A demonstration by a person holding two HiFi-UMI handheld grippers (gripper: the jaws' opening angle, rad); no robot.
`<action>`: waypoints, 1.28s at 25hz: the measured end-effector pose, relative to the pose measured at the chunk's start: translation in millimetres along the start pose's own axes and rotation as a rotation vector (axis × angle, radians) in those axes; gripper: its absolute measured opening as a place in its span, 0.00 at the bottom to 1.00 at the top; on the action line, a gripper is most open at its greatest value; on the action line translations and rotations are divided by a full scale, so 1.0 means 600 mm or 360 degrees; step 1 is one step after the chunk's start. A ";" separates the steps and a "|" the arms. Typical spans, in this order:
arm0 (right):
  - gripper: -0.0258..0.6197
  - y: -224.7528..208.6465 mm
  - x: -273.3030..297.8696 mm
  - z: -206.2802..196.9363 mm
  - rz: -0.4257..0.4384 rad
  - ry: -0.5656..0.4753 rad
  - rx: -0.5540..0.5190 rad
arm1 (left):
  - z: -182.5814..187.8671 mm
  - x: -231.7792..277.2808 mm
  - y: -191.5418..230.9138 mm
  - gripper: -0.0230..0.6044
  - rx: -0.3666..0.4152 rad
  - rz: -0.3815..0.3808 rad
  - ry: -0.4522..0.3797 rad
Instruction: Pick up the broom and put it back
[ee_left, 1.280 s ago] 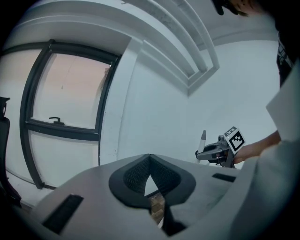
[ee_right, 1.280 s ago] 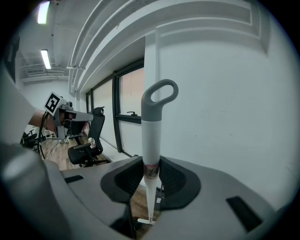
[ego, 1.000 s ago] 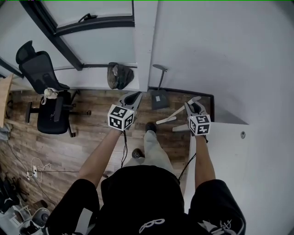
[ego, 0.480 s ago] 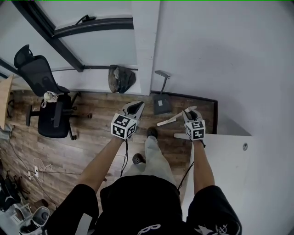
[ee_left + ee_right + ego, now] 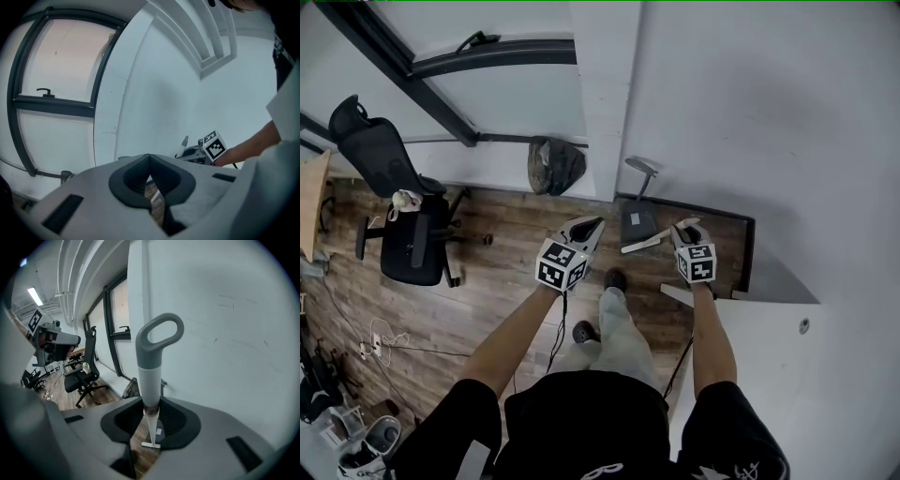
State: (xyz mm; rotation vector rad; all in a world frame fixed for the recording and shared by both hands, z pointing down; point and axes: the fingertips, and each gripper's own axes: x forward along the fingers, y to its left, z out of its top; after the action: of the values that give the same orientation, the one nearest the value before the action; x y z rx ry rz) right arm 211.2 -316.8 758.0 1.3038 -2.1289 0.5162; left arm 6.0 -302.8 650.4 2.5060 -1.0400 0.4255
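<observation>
The room has a wood-plank floor (image 5: 487,281) running up to plain white walls (image 5: 769,112), with a dark skirting along the base of the right-hand wall. A white pillar (image 5: 605,94) rises at upper centre, and to its left is a dark-framed window (image 5: 441,112) with a small handle on its upper bar. At the left of the head view a black office chair (image 5: 408,234) stands on the planks. A dark bag (image 5: 555,166) slumps against the wall at the foot of the pillar. Loose cables (image 5: 380,342) trail over the floor at lower left, and the top of a white cabinet (image 5: 769,347) fills the lower right. A grey long-handled dustpan (image 5: 637,223) stands against the wall just right of the pillar. The person stands mid-frame with both arms out. The right gripper (image 5: 686,228), at right of centre and just beside the dustpan, is clamped on the broom (image 5: 151,380). Its pads press the white shaft from both sides. The grey looped grip rises above the jaws, and the thin lower end reaches down toward the planks. I cannot tell whether it touches them. The left gripper (image 5: 589,225), at centre over bare floor, has its jaws drawn together at the tips and holds nothing.
</observation>
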 end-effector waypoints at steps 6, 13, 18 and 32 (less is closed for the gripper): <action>0.22 -0.032 0.072 0.058 0.0032 -0.0015 -0.0006 | 0.024 0.044 0.046 0.07 -0.0037 0.0034 -0.0011; 0.22 -0.055 0.149 0.112 0.0083 -0.0004 -0.0023 | 0.055 0.081 0.095 0.07 -0.0087 0.0087 -0.0043; 0.22 -0.063 0.194 0.140 0.0138 0.0040 -0.0050 | 0.081 0.097 0.122 0.07 -0.0090 0.0129 -0.0053; 0.22 -0.093 0.283 0.186 0.0234 0.0139 -0.0069 | 0.140 0.142 0.178 0.07 -0.0105 0.0229 -0.0102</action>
State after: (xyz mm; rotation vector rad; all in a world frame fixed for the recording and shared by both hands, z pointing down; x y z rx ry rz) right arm 170.8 -521.8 786.3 1.0869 -2.1615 0.5736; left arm -3.1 -462.2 637.9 2.4101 -1.2435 0.3480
